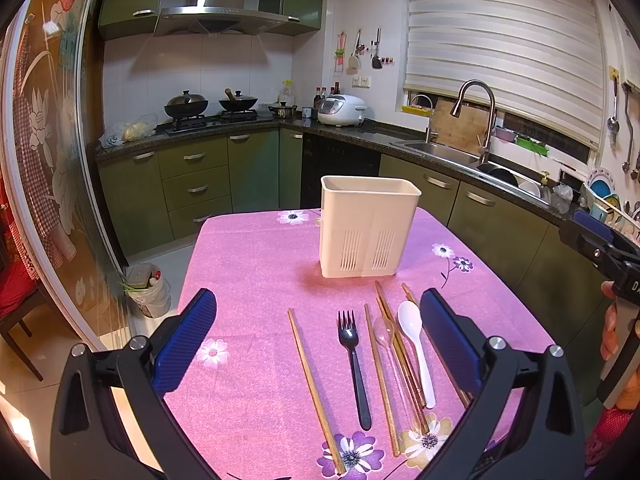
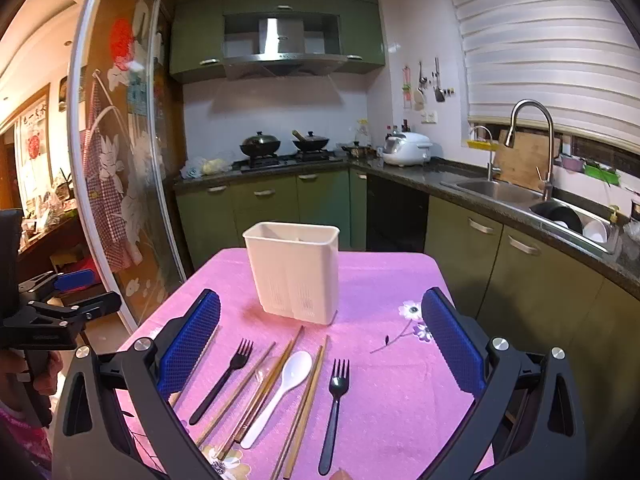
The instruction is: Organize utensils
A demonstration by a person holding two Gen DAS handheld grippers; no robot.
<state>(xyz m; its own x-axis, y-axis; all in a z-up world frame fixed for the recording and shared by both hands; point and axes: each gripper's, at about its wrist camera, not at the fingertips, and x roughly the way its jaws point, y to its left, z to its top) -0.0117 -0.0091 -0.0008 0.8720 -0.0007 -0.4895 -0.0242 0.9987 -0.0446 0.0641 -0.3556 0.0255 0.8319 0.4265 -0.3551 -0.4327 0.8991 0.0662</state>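
**Utensils laid out before the caddy: hazards of the first pick**

The utensils lie in a loose row on the pink flowered cloth of the table [image 2: 400, 392], just in front of the white slotted caddy [image 2: 294, 272], which stands upright at 12 o'clock from them. In the right wrist view the row reads, from 9 toward 3 o'clock: a black fork [image 2: 222, 382], wooden chopsticks [image 2: 240, 386], a clear plastic spoon [image 2: 258, 378] that is hard to make out, a white spoon [image 2: 280, 392], two more chopsticks [image 2: 308, 404], and a second black fork [image 2: 335, 408]. The left wrist view shows one chopstick [image 1: 316, 392] lying apart at 9 o'clock of the nearer fork [image 1: 354, 364].

The left gripper [image 1: 318, 344] and right gripper [image 2: 320, 340] both hang above the row with jaws wide apart, holding nothing.

Likely failures, as judged from this layout:
- The central chopsticks, clear spoon and white spoon overlap or touch; closing on one probably drags or flips a neighbour.
- Thin, flat chopsticks offer little height above the cloth, so the pads may slide over them or pinch the cloth instead.
- The clear spoon is easily overlooked and left behind.
- The caddy appears light and stands free; a long utensil striking its rim at an angle could tip or push it toward the far table edge.
- The two grippers work close together, and may collide over the middle of the row.
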